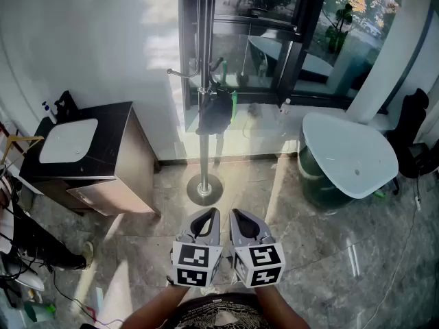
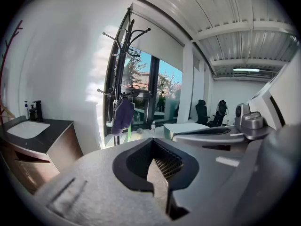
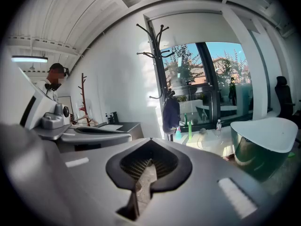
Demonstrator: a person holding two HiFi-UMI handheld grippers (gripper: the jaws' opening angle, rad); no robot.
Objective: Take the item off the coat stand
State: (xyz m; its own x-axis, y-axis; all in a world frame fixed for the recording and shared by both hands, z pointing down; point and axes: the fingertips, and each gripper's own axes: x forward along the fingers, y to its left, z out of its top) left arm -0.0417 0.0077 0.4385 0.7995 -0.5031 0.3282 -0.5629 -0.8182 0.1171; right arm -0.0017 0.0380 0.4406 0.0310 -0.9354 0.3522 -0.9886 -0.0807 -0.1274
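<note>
At my far left stood the sink counter (image 1: 82, 146), its near corner jutting toward the stand's foot. That was the edge to mind on that side. My left claw (image 1: 208, 216) was held low in front of me, jaws pressed together with nothing between them, well short of any hook.

Ahead of it, the coat stand (image 1: 203, 139) rose from a small round base (image 1: 204, 189) on the stone floor, close against the window glass. The dark item (image 1: 218, 113) hung partway up the pole on a hook, well apart from both claws.

I judged the danger to lie there. A sideways tug with the loop caught on the hook could rock that narrow base and tip the pole into the glass, so the item would need lifting up and off first.

My right claw (image 1: 240, 218) sat just beside the left, likewise closed and empty. Both would have to open before reaching.

To the right the round white table (image 1: 350, 153) pushed its rim in. Between it and the counter the floor lay open — room enough for a straight approach.
</note>
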